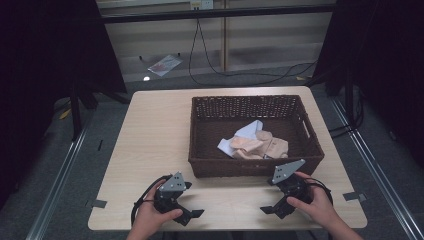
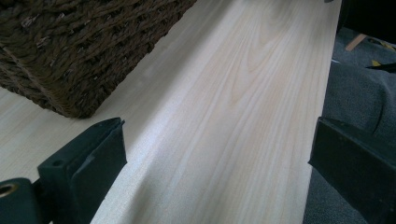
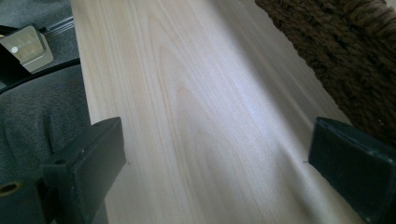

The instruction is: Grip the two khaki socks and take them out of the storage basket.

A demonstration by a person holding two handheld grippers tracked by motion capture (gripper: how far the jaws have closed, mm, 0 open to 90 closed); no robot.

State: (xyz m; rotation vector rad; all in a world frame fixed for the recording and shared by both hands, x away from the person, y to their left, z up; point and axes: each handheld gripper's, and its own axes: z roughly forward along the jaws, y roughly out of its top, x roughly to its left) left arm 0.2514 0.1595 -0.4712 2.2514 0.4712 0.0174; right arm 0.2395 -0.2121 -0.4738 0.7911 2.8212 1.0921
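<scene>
Both grippers rest on the table (image 1: 150, 130), jaws apart and empty: left gripper (image 1: 192, 214), right gripper (image 1: 267, 208). Beyond them, a basket (image 1: 200, 150) of cloths (image 1: 257, 145).

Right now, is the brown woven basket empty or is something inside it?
Not empty. The brown woven wicker basket holds a crumpled heap of peach and pale blue-white cloth lying on its bottom, toward the near wall.

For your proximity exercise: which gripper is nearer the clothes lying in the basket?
Right. The right gripper sits just below the clothes, near the basket front wall; the left gripper sits farther off toward the basket's left corner.
</scene>
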